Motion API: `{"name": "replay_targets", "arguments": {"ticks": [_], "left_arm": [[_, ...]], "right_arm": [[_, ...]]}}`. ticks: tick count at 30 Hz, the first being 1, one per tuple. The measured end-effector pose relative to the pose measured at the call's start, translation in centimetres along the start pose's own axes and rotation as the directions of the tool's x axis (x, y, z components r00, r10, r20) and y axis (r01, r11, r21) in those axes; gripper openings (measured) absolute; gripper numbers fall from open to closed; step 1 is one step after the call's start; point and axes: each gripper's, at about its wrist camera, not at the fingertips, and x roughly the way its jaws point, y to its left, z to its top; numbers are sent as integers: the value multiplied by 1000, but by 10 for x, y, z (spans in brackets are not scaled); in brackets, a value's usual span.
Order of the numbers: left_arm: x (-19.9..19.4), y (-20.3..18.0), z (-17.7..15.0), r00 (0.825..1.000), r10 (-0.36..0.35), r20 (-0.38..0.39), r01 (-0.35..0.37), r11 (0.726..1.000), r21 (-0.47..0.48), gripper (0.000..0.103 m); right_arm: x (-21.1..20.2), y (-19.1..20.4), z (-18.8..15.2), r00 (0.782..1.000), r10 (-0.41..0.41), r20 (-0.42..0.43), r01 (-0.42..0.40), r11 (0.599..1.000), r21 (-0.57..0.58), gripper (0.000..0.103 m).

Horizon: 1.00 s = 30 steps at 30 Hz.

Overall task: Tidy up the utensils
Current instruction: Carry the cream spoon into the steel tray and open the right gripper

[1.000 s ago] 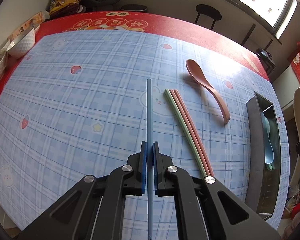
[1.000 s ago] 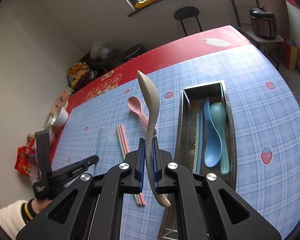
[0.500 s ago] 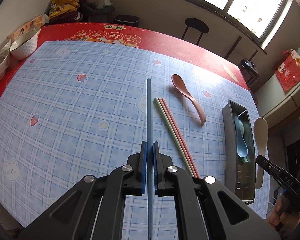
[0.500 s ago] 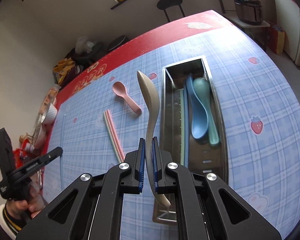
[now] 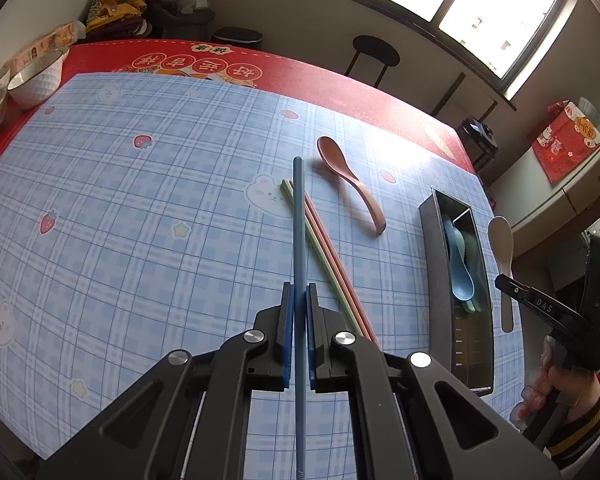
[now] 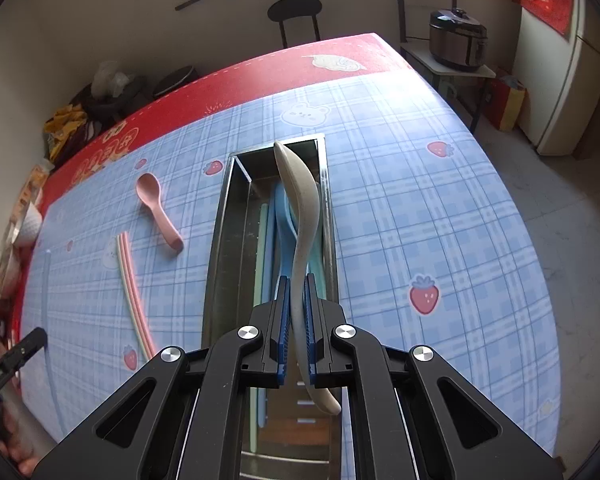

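Chiefly, I risk the beige spoon (image 6: pixel 300 216), pinched at mid-handle by my right gripper (image 6: pixel 296 328) directly above the metal tray (image 6: pixel 220 216), landing askew on the blue spoon (image 6: pixel 284 216) beneath it if I let go while it is tilted. My left gripper (image 5: pixel 299 336), angled steeply down, pinches the blue chopstick (image 5: pixel 298 216) over the pink and green chopsticks (image 5: pixel 324 236), and the stick could pivot between the pads.

Metal tray (image 6: pixel 216 240) left half bare, spoons (image 6: pixel 280 220) crowding its right side; tablecloth (image 6: pixel 420 220) beyond clear
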Motion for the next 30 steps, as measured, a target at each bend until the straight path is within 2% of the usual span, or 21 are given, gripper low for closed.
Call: {"name": "replay_targets", "arguments": {"ticks": [12,16,22,26,30], "left_arm": [[-12,25,-3,999,30,21,-28,998,-58,6],[-13,30,-3,999,32,19,-31,997,-67,6],[-14,33,-1,999,33,22,-31,997,-66,6],[-14,30,1,999,27,25,-26,998,-55,6],[-13,26,5,1000,19,24,-18,999,-50,6]], "right_arm": [[35,17,24,990,-130,-48,129,991,-27,7],[42,22,25,982,-181,-59,179,983,-29,7],[50,32,29,964,-257,-66,251,964,-89,7],[53,34,30,956,-283,-73,277,957,-83,8],[49,34,28,971,-222,-86,217,974,-58,9]]}}
